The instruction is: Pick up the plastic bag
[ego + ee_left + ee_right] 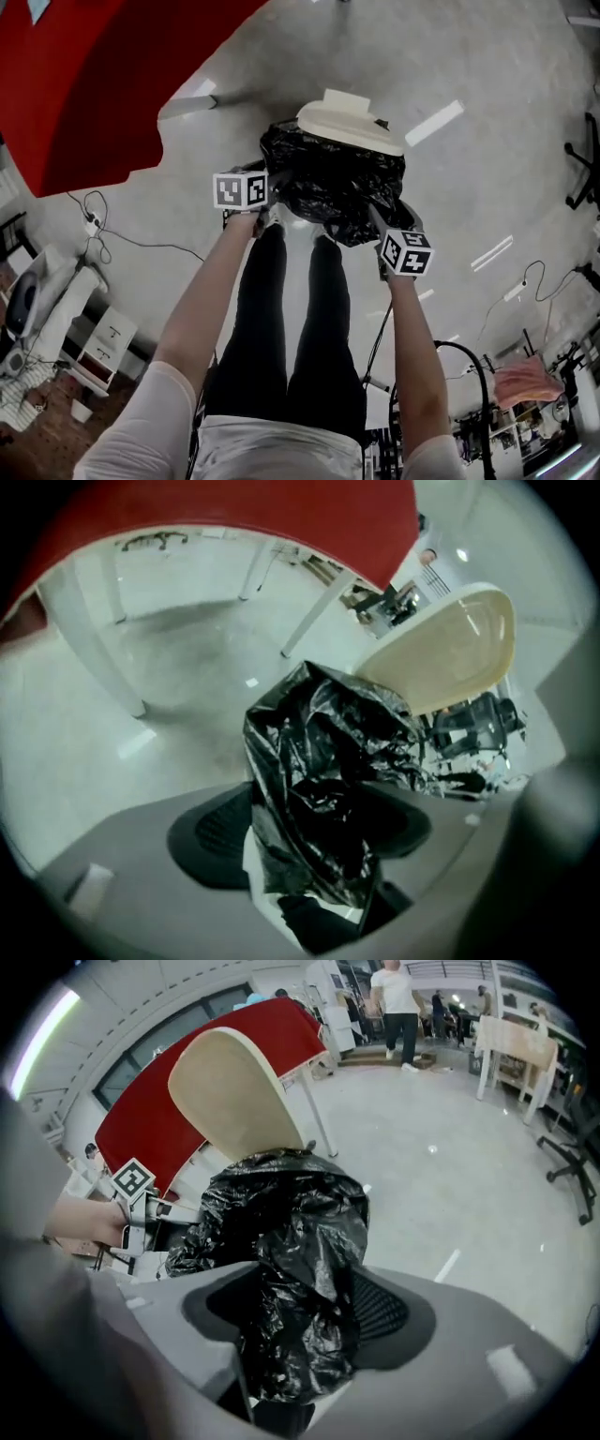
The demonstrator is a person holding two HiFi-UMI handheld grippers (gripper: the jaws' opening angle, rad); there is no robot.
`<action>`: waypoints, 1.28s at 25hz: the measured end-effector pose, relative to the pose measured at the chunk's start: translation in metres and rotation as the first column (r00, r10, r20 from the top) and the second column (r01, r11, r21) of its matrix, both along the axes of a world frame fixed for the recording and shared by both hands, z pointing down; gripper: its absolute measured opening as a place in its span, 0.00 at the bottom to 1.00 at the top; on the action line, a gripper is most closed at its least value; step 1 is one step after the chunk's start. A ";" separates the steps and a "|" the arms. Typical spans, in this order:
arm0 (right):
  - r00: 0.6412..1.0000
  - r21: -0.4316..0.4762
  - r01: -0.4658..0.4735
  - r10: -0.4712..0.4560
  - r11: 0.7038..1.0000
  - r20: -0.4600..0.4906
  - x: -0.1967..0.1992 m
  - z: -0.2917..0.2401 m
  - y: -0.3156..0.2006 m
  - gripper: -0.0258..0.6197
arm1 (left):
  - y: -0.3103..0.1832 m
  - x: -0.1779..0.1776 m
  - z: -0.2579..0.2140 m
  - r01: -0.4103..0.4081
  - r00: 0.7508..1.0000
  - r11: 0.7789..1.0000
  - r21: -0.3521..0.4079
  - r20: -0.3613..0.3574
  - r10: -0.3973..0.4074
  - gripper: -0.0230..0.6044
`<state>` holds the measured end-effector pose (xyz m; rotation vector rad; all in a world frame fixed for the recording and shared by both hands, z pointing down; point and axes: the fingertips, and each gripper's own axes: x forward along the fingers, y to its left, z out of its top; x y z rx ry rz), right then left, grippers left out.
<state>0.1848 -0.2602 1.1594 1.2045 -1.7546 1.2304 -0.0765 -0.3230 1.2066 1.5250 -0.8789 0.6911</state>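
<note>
We have the left hand-held gripper (309,832) and right hand-held gripper (314,1307) open astride the plastic bag (337,183) by the chair (349,127), judging it light, limp, slippery, best pinched at bunched film.

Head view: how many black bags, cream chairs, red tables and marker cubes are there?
Crumpled black plastic bag: 1
Cream curved plastic chair: 1
Red-topped table: 1
White cubes with black square markers: 2
Total: 5
</note>
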 end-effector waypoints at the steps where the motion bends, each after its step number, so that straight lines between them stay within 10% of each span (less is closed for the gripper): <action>1: 1.000 -0.017 0.009 -0.008 1.000 0.012 -0.003 0.006 0.003 0.47 | 0.001 0.003 0.006 0.004 1.000 1.000 -0.019 -0.010 -0.004 0.58; 4: 0.999 -0.023 0.050 -0.050 0.998 0.012 -0.007 0.009 0.003 0.10 | 0.002 0.007 0.008 -0.053 0.998 0.999 -0.010 0.025 0.053 0.43; 7: 0.996 0.004 0.078 -0.078 0.997 0.049 -0.015 -0.006 -0.001 0.05 | -0.002 0.008 -0.009 -0.125 0.987 0.990 0.061 0.113 0.118 0.07; 32: 0.980 0.241 0.131 -0.161 0.962 0.113 -0.019 -0.333 0.020 0.04 | 0.053 -0.004 -0.364 -0.187 0.982 0.935 0.301 0.092 0.167 0.05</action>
